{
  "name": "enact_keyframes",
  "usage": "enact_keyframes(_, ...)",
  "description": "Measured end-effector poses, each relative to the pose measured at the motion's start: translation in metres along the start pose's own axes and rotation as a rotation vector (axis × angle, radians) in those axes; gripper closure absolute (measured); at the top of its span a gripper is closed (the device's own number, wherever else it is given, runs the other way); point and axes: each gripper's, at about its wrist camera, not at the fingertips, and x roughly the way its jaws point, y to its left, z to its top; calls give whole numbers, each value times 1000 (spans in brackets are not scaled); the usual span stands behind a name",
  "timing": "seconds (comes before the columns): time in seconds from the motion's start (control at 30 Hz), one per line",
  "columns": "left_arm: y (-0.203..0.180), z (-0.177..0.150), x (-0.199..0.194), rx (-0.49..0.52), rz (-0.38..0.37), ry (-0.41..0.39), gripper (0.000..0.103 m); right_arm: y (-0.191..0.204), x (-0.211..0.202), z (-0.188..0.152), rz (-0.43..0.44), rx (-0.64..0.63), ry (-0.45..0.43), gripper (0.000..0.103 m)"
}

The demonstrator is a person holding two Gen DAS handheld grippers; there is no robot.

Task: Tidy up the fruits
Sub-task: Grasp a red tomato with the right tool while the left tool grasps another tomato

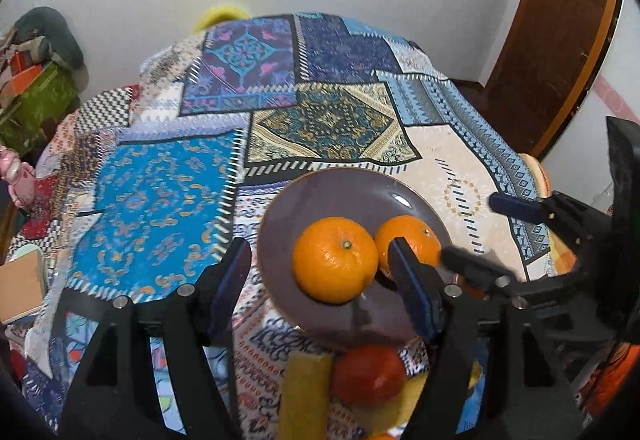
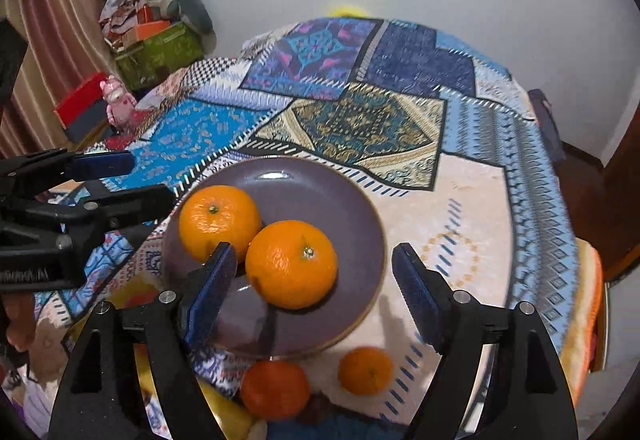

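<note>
Oranges (image 2: pixel 291 264) are being crowded on the plate (image 2: pixel 352 199) beneath both wide, empty hand-held grippers (image 2: pixel 312 292); a nudge risks a roll-off.

two oranges (image 2: pixel 291 264) side by side on plate (image 2: pixel 352 207)

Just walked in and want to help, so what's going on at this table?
A person with a claw in each hand is sorting fruit. Two oranges already sit touching on the purple plate. Both the left claw and the right claw hang open and empty above it. A smaller orange and a redder fruit wait on the tablecloth.
</note>
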Motion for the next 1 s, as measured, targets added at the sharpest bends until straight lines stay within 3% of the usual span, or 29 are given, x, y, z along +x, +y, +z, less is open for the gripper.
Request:
enact_keyframes(0.37,14,-39,-43,-26,14,-8,27,0,-29,-33,-19,46,-19,25)
enact_keyframes(0.8,16,-94,-29,-58,28,61,26,10,-6,-79,49,116,67,26)
enact_keyframes(0.93,8,-95,-25,-54,15,46,26,15,4,-79,55,107,82,38)
enact_keyframes(1.0,1,-93,-24,-42,3,35,26,16,7,-77,62,103,85,39)
